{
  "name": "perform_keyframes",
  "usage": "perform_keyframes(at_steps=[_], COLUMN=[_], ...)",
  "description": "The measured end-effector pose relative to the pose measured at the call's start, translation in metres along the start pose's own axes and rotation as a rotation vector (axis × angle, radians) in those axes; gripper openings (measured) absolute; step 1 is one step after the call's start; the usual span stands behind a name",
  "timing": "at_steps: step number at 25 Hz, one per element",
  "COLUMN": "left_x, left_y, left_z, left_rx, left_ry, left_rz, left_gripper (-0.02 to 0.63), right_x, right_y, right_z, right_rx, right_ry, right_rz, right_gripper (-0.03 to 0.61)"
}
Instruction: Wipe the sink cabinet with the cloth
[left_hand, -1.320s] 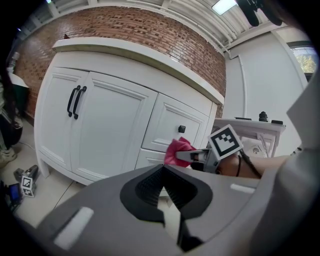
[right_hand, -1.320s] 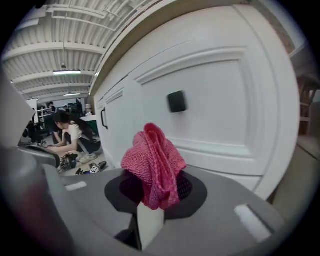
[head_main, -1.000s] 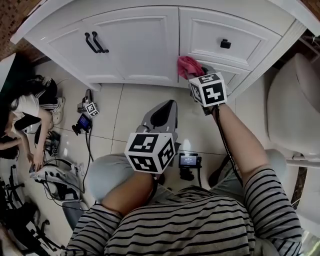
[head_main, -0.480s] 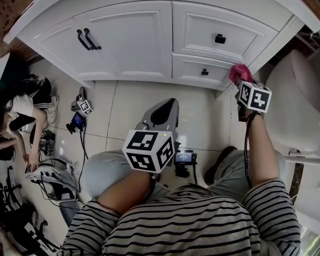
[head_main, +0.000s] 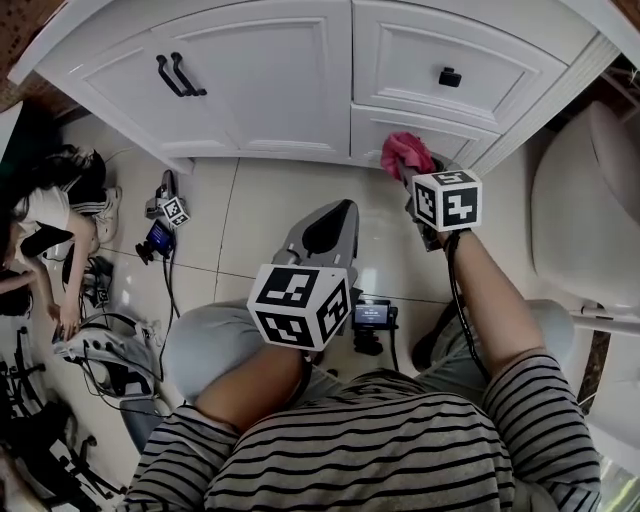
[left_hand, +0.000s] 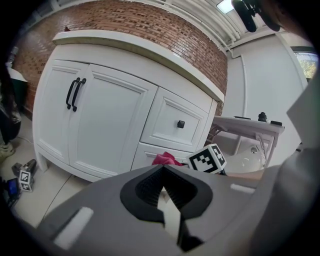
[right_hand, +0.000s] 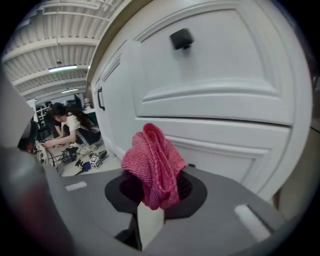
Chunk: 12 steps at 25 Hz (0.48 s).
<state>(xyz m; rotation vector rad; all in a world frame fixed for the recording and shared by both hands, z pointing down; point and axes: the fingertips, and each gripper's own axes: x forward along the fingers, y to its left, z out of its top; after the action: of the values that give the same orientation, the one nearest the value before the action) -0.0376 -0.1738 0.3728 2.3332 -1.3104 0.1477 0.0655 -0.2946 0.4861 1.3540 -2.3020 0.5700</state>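
My right gripper (right_hand: 150, 202) pinches the crumpled pink knitted cloth (right_hand: 152, 162) at the lower drawer of the white panelled sink cabinet (head_main: 280, 90). My left gripper (left_hand: 165, 197) is closed and empty. I judge the wiping is underway, with the doors probably not yet done.

This looks like a bathroom corner built inside a lab. A white sink cabinet (head_main: 260, 90) stands against a brick wall (left_hand: 150, 25) on floor tiles (head_main: 280, 210). Cables and gear (head_main: 100, 350) lie on the floor near a crouching person (right_hand: 72, 125).

Sink cabinet (head_main: 280, 90): we lose its top past the edge. Cloth (right_hand: 152, 167): lower end hidden inside right hand-held gripper (right_hand: 150, 205). Floor gear (head_main: 165, 225): too small to identify.
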Motion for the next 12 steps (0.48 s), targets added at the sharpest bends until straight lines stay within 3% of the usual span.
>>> perform_keyframes(at_steps=[3,6,12], left_x=[-0.002,0.001,0.006], left_y=[0.006,0.007,0.002], left_z=[-0.002,-0.002,-0.003], left_rx=[-0.003,0.0,-0.002], left_ry=[0.005,0.006,0.012], left_rz=[0.01,0.01,-0.012], left_gripper=[0.002,0.0,0.002], right_x=[0.035,0.053,0.017], right_y=[0.032,0.037,-0.038], right_z=[0.009,0.008,-0.022], right_rx=[-0.078,-0.146,-0.048], right_ry=[-0.001,0.028,0.086], right_rz=[0.06,0.056,-0.098], right_gripper=[0.08,0.08,0.079])
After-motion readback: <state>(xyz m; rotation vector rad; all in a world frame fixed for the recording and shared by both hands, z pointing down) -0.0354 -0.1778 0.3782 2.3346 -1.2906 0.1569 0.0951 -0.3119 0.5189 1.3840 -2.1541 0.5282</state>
